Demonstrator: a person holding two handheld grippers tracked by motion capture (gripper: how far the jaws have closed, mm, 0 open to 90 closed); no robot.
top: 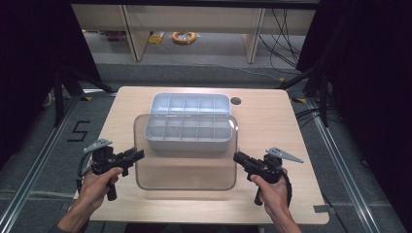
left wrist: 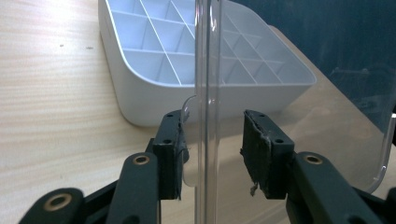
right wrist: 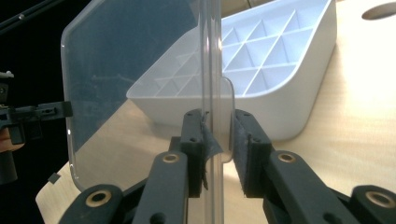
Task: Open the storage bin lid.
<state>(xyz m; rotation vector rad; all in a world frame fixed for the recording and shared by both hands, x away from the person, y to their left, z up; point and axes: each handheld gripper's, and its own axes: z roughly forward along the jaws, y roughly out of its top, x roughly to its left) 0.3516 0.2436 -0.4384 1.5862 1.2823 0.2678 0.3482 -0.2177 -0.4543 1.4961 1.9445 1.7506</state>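
At the middle of the table sits a white divided tray, and just near of it a clear lid hangs level between two hand-held grippers. On its left edge the left hand-held gripper straddles the rim with jaws apart, one pad touching, the other clear. On the right edge the right hand-held gripper looks nearly closed on the rim; whether it truly pinches I cannot tell. I judge the lid light, stiff and slippery, best taken by its opposite short rims.
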